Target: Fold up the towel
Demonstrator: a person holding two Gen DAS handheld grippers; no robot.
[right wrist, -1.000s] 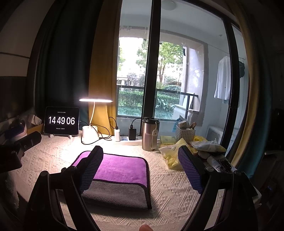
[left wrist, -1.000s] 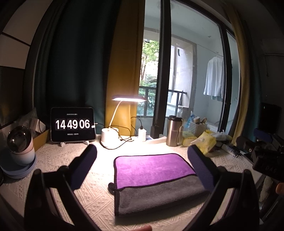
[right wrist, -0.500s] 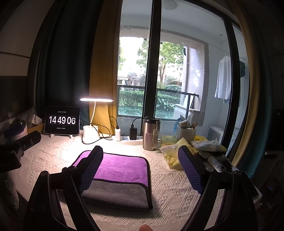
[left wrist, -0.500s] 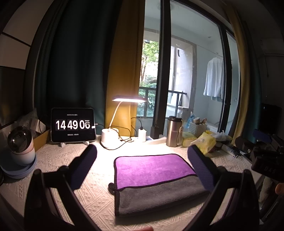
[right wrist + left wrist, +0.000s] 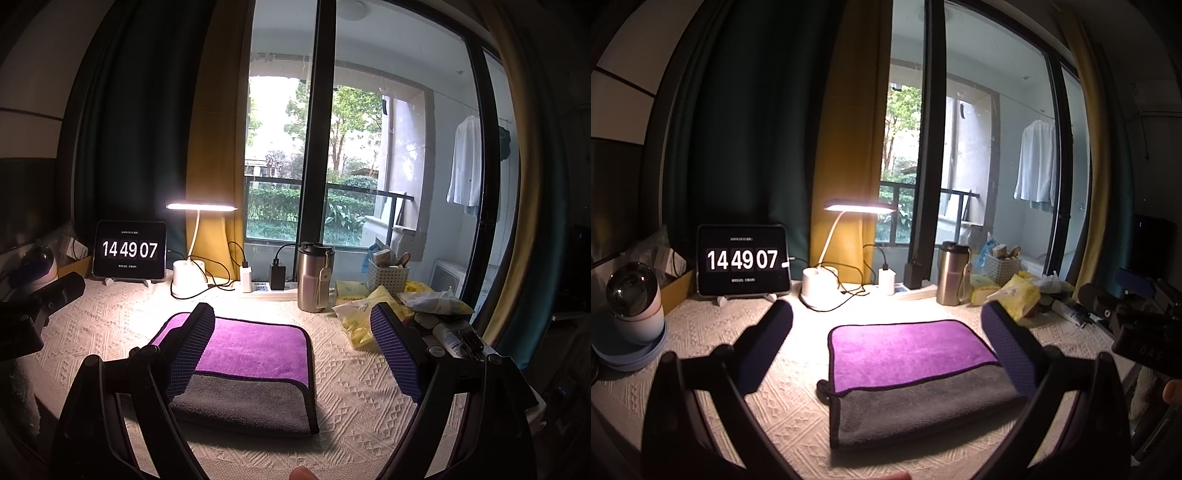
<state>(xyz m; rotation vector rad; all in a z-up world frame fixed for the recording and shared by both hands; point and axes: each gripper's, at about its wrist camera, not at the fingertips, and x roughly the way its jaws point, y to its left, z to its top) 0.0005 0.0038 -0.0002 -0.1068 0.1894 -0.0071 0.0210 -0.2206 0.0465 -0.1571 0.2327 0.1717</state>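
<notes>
Holding both tools above the desk [image 5: 783, 402], I find the left tool [image 5: 886, 347] and right tool [image 5: 291, 350] spread wide, gripping nothing, with the folded purple-and-grey towel [image 5: 912, 373] flat below, untouched.

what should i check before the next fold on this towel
1. Left tongs open and empty: ok, jaws spread wide, nothing between them.
2. Right tongs open and empty: ok, same.
3. Towel lying flat on the tablecloth: ok, already folded, purple layer over gray.
4. Layers lined up: not ok, a gray strip sticks out past the purple edge on the near side.
5. Room around the towel: ok on the left; on the right, yellow packets and a steel tumbler stand close to its far corner.
6. Lamp cable off the towel: ok, it lies behind it.
</notes>
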